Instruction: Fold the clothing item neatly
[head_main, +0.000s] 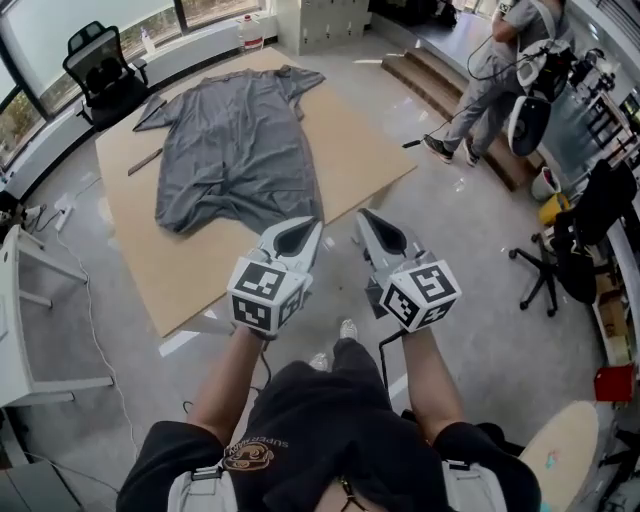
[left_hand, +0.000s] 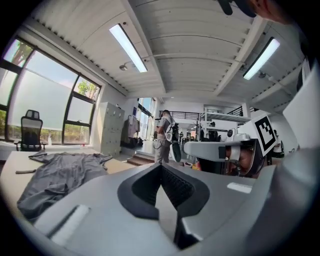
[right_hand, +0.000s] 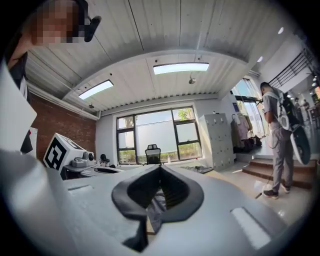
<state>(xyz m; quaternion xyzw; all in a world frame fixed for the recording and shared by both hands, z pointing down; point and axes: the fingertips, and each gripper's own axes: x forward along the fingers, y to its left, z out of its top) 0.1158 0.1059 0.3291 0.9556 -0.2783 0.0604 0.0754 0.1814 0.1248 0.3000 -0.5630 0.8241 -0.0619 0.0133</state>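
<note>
Claws first: my left claw (head_main: 297, 236) and my right claw (head_main: 375, 228) are both shut tight, with nothing in them. I see the gray T-shirt (head_main: 235, 150) spread out on a brown board (head_main: 350, 150) on the floor, ahead of both.

Head view: bystander (head_main: 490, 80) is cropped by the top edge, head out of frame. T-shirt (head_main: 235, 140) near hem is bunched, edge can't be traced. Right gripper view: right gripper (right_hand: 160, 169) body blocks most of the T-shirt; only a far strip and a gray patch through the gap under the fingers (right_hand: 175, 192) show. Left gripper view: left gripper (left_hand: 161, 166) body covers the T-shirt's near edge.
</note>
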